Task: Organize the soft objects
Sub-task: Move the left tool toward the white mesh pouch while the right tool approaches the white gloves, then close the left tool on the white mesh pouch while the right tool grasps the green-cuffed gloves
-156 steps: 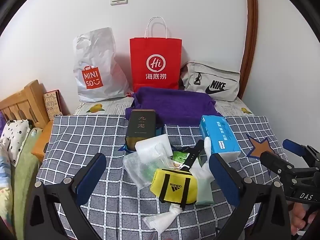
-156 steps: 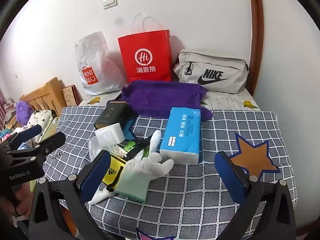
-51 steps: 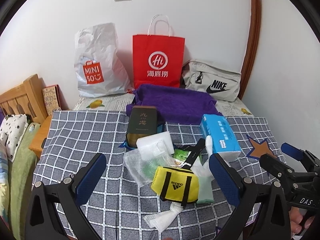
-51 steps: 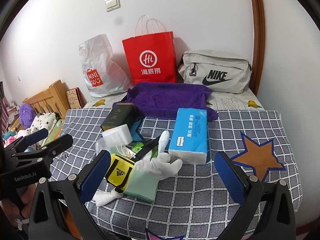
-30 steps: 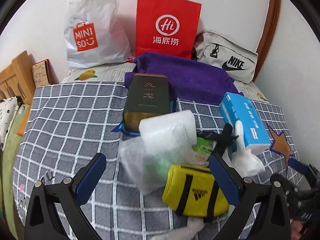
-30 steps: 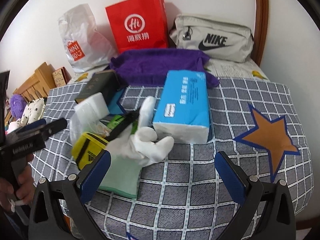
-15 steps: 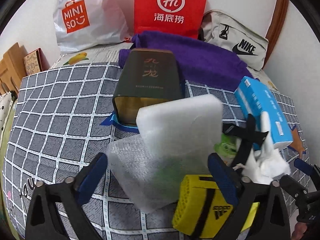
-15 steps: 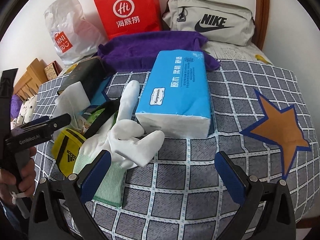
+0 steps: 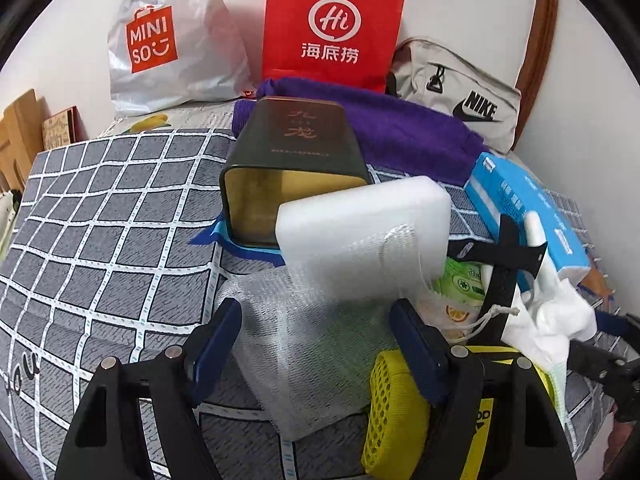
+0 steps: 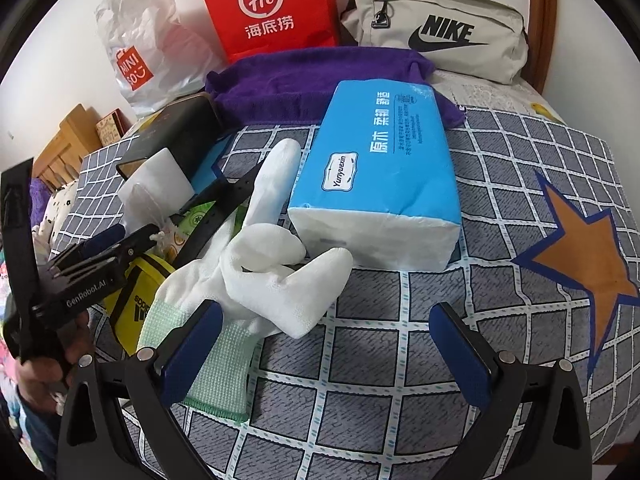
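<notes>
I have the left gripper [image 9: 316, 334] low over the heap with its fingers [image 9: 218, 340] released and spread to either side of the bubble-wrap bag [image 9: 304, 344]. They bracket it, but I cannot tell whether either pad is touching the film yet. I judge it a sensible first pick: the bag lies at the near edge of the pile. A white foam block [image 9: 362, 228] leans on top of it, so pulling the bag out could tip that block. Just beside the right finger is the yellow Adidas pouch [image 9: 400, 404], partly under the finger.

My right gripper [image 10: 324, 354] is also spread wide and grasps nothing. Its left finger lies over the pale green cuff of the white glove [image 10: 276, 256], and its right finger is above bare cloth. The glove is draped against the blue tissue pack [image 10: 380, 164], with a black strap [image 10: 218, 208] running under it.

Everything sits on a grey checked cloth [image 10: 500, 208] with an orange star, spread over the surface. A dark tin [image 9: 296, 148] lies on its side behind the foam. Farther back lie a purple towel [image 10: 320, 76], a red paper bag [image 9: 332, 24], a Miniso bag [image 9: 168, 40] and a Nike pouch [image 10: 436, 28], all against a white wall. At far left is a wooden bed frame [image 10: 66, 136].
</notes>
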Available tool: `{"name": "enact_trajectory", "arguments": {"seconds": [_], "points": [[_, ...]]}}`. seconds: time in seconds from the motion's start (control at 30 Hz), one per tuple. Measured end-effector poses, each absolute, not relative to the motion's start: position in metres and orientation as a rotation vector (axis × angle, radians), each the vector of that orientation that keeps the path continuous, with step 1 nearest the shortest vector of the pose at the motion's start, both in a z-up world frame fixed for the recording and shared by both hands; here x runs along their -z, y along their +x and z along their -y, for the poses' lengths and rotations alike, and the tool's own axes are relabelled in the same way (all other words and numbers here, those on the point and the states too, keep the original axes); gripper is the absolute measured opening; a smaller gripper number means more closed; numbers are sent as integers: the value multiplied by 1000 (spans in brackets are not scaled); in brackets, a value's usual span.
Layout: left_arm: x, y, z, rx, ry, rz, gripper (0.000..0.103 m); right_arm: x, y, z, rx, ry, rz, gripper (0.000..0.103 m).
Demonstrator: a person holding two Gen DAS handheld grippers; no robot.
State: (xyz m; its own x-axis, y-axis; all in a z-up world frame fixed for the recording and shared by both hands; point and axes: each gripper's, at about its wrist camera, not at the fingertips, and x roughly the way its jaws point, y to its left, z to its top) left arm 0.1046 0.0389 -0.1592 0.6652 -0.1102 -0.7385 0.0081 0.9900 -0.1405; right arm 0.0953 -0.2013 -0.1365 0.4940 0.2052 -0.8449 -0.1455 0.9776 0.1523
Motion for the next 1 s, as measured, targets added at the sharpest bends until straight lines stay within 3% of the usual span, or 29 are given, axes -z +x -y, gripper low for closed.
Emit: {"name": "enact_trajectory", "arguments": {"seconds": [0.6,0.63,0.7,0.73,1.0], "points": [[162,107,-38,59,-133,-861,75,145,99,195,-217,82,-1064,102],[162,107,-39,65,-140,-854,71,145,99,195,-218,85,-1065,102],[161,104,-40,113,-154,-845,10,145,99,196,-216,87,-1063,102],[162,104,-41,137,-164,-865,4,144,98,197,-215,85,-1059,102],[140,85,-62,178,-256,-848,6,132,87,203,-230,87,-1018,102]]}}
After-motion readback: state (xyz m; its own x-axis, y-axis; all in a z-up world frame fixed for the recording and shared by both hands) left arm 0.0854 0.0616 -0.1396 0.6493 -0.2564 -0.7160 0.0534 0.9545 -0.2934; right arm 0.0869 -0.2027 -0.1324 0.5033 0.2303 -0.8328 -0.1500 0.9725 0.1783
